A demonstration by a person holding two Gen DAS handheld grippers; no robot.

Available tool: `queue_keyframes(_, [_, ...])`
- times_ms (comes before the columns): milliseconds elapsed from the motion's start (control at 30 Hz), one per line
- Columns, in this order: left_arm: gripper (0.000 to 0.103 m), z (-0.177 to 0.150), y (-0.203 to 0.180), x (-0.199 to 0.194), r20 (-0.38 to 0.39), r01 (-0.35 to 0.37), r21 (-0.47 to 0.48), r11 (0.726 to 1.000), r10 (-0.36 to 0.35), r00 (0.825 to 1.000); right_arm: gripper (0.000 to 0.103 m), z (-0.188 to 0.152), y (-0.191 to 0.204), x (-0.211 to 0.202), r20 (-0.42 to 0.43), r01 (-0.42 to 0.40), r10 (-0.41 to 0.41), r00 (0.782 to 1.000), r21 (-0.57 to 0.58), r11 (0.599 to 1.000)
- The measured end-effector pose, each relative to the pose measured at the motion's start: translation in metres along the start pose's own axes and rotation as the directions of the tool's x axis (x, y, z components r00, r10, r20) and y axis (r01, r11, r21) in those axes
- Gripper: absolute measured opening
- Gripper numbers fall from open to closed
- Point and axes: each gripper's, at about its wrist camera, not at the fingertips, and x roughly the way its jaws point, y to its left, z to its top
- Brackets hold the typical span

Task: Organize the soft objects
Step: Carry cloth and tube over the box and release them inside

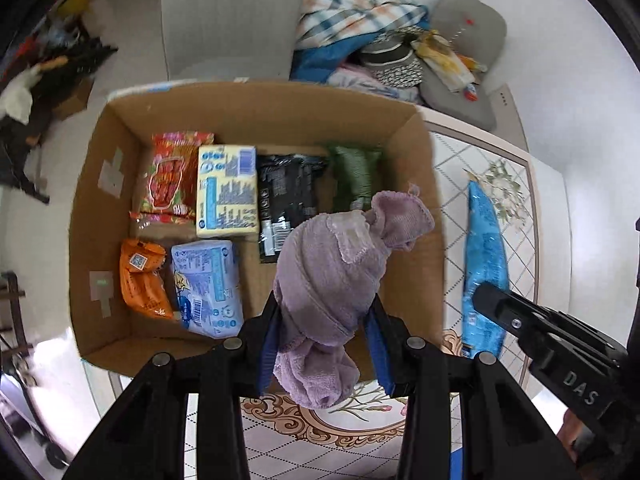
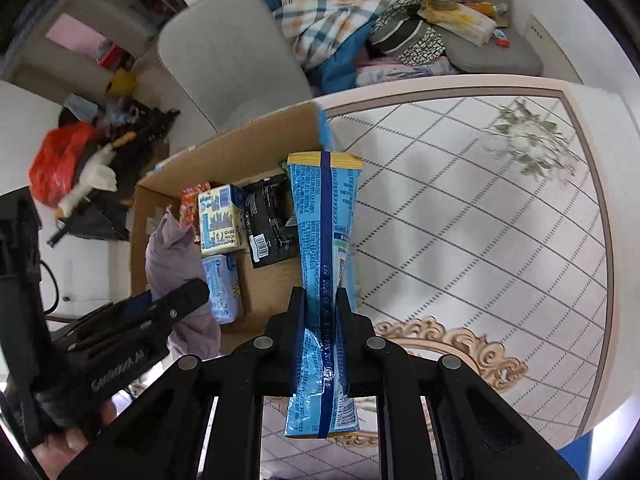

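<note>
My left gripper (image 1: pixel 326 312) is shut on a bundled lilac cloth (image 1: pixel 332 264) and holds it above the near right part of an open cardboard box (image 1: pixel 96 216). The cloth also shows in the right wrist view (image 2: pixel 176 256). My right gripper (image 2: pixel 322 300) is shut on a long blue snack packet (image 2: pixel 322 240) and holds it above the table, just right of the box (image 2: pixel 224 160). The packet shows in the left wrist view (image 1: pixel 484 264). The box holds several packets: red (image 1: pixel 172 176), yellow (image 1: pixel 227 190), black (image 1: pixel 286 200), green (image 1: pixel 356 176), orange (image 1: pixel 142 280) and pale blue (image 1: pixel 208 288).
The box stands on a white patterned table (image 2: pixel 460 220). Behind it are a grey chair (image 1: pixel 232 16), a pile of plaid and blue fabric (image 1: pixel 352 12) and a grey cushion with clutter (image 1: pixel 460 52). Dark clutter lies on the floor at the left (image 1: pixel 48 80).
</note>
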Motion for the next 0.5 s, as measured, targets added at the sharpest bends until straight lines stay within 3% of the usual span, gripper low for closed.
queue_keyframes(200, [0.036, 0.008, 0.024, 0.050, -0.106, 0.023, -0.053, 0.998, -0.028, 0.994, 0.015, 0.021, 0.018, 0.052, -0.031, 0.084, -0.084, 0.996, -0.008, 0.996])
queue_keyframes(500, [0.036, 0.016, 0.035, 0.092, -0.186, 0.037, -0.056, 0.998, -0.047, 0.981, 0.015, 0.034, 0.032, 0.094, -0.046, 0.164, -0.166, 0.985, -0.049, 0.985])
